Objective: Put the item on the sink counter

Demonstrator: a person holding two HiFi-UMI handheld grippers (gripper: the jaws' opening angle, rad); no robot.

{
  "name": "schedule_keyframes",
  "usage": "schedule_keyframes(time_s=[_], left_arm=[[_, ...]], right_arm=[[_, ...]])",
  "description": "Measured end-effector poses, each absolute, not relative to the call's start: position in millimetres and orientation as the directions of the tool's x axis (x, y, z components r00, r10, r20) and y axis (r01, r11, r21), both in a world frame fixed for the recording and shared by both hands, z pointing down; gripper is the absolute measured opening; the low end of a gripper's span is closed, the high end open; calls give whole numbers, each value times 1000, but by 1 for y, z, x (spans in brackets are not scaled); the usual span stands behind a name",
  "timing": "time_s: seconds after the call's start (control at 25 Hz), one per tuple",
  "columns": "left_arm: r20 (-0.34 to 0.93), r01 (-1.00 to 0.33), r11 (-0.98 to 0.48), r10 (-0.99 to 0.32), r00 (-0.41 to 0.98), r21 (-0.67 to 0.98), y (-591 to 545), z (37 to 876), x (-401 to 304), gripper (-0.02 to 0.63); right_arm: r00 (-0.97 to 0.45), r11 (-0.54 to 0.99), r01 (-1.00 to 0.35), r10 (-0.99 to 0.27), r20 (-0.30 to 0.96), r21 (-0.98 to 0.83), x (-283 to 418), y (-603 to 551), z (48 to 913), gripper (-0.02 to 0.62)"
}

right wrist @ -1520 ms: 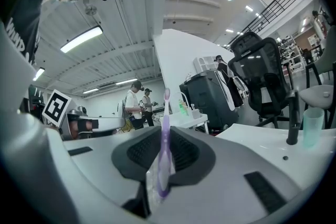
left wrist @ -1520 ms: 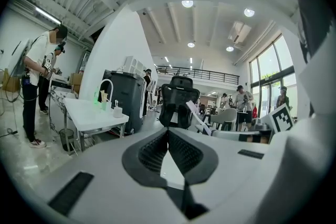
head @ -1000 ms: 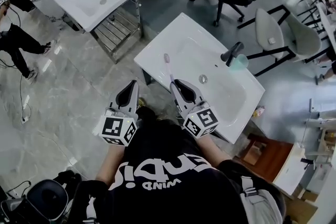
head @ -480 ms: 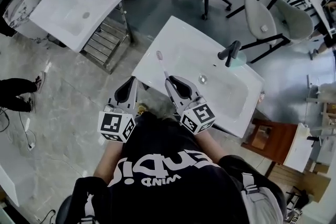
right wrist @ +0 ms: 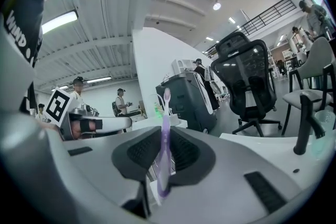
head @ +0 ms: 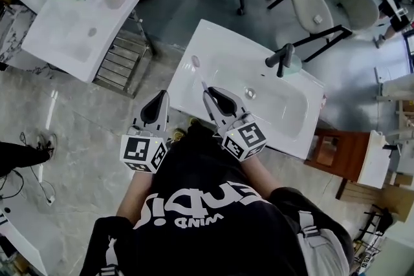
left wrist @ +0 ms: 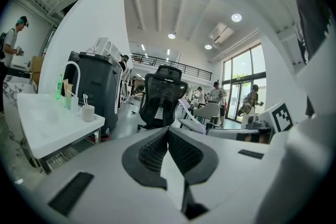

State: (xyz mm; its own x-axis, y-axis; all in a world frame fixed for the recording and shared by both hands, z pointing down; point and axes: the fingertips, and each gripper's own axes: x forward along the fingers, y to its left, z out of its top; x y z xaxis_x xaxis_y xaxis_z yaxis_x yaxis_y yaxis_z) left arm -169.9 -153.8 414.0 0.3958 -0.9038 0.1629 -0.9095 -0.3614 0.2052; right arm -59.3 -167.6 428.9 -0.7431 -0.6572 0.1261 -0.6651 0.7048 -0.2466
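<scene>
Right gripper (head: 209, 94): its jaws are closed onto a toothbrush (right wrist: 165, 144), pinching the lower handle. The brush stands straight out between the pads.
Left gripper (head: 162, 97): its jaws are pressed together with nothing between them. It is held just off the near left corner of the sink counter (head: 217, 42).
Toothbrush place: in the head view, the bristle end reaches over the left end of the sink counter, between the left edge and the basin. Whether it touches the surface cannot be told.
Head view only: both grippers appear side by side. A black faucet (head: 279, 61) stands at the far edge with a pale green cup (head: 295, 65) just beside it.
Right gripper view only: the handle is purple, and the grip itself shows plainly.
Left gripper view only: on the second sink counter (left wrist: 47, 123), a mug (left wrist: 88, 112) stands at the corner, and a green bottle (left wrist: 59, 89) stands further back.
Hard to make out: the bristles are too small to read from above. The hands are hidden behind the grippers' cubes. The second counter is cut off at the head view's left edge.
Counts: two grippers, one toothbrush held, two sink counters, one faucet on the near counter.
</scene>
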Motion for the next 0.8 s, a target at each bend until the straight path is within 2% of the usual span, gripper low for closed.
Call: schedule_keyframes(time_s=[0.48,0.8], left_arm=[[168,-905,-378,-896,411,197,-199,420,-176,20],[168,-891,-403,-883,438,208,-217,422,-169,20]], right_arm=[[-718,682,-693,-681,145,-233,-66,-215,440,66],[-690,653,-724,-691,213,-225,-68,-240,466,66]])
